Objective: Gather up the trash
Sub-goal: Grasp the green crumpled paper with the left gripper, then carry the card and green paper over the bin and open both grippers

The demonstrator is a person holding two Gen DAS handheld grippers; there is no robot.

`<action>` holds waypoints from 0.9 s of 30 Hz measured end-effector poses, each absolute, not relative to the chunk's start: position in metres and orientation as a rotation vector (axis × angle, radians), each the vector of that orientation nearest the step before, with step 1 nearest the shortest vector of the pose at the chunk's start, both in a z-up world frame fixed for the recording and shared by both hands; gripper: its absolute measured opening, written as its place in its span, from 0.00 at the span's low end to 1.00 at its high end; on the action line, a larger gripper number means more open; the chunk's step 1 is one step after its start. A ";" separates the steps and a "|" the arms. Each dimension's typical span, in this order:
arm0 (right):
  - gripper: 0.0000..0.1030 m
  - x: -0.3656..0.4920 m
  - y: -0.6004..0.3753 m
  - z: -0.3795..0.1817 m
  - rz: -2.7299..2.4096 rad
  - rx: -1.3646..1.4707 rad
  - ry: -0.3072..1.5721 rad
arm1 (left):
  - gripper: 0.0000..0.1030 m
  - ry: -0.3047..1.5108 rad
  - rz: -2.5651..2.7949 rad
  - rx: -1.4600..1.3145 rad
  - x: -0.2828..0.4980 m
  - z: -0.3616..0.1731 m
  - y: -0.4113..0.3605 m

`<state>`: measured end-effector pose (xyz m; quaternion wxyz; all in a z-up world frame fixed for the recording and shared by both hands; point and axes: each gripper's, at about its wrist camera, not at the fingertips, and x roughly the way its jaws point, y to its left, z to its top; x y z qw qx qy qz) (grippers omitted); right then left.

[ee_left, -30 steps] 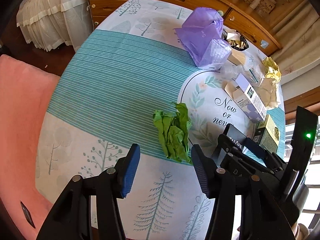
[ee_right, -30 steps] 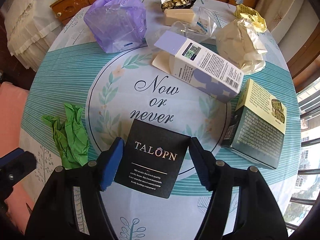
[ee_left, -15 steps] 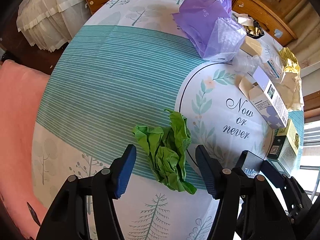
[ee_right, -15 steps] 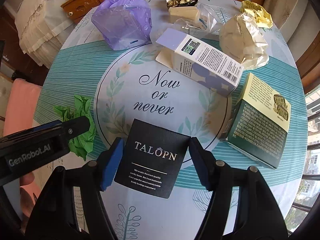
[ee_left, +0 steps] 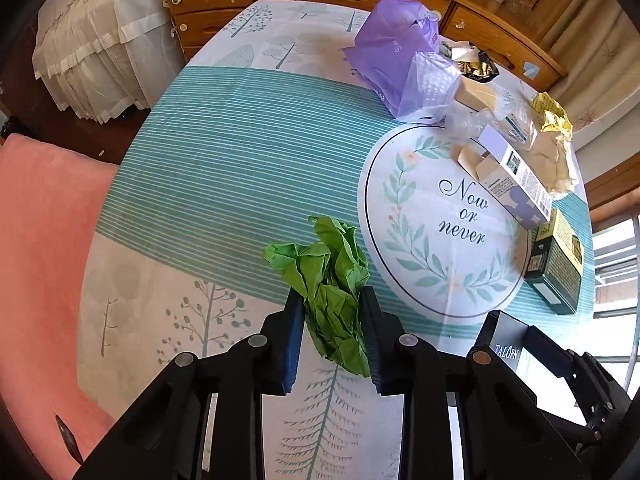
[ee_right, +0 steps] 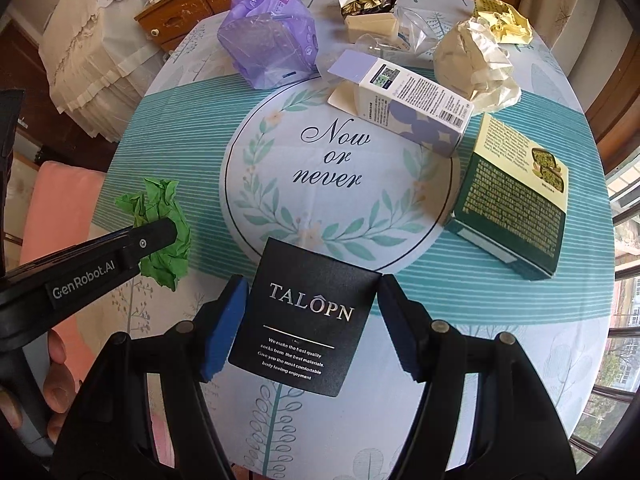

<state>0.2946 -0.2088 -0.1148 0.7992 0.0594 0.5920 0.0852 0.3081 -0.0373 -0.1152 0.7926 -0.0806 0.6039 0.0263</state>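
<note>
Trash lies scattered over a round surface point(ee_right: 520, 332) covered in a teal-striped cloth printed "Now or never". At the left, the left tongs point(ee_left: 331, 334) are closed narrowly on a crumpled green paper point(ee_left: 328, 280), their blue pads pressed against its lower half while its upper part spreads out past the tips; in the right wrist view the same wad point(ee_right: 160, 220) sits near the surface's left edge under the black finger. Beside the surface on that side is a pink chair point(ee_left: 40, 240). Toward the middle, the right tongs point(ee_right: 310, 328) hold a black TALOPN card point(ee_right: 308, 320) between their pads, above the near part of the cloth. Farther back sits a purple plastic pack point(ee_right: 268, 48), and to its right a dark foil wrapper point(ee_right: 368, 0) with a cream block point(ee_right: 372, 26) just in front of it. A white-and-lilac carton point(ee_right: 408, 100) lies on its side with its flap open. Right of that are a crumpled beige paper point(ee_right: 476, 64), a yellow wrapper point(ee_right: 504, 20) behind it, and a green box point(ee_right: 516, 196) near the right edge.
</note>
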 end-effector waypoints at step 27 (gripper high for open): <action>0.62 -0.038 -0.138 -0.106 0.004 0.347 1.241 | 0.26 1.265 -0.248 0.074 -0.018 -0.092 0.039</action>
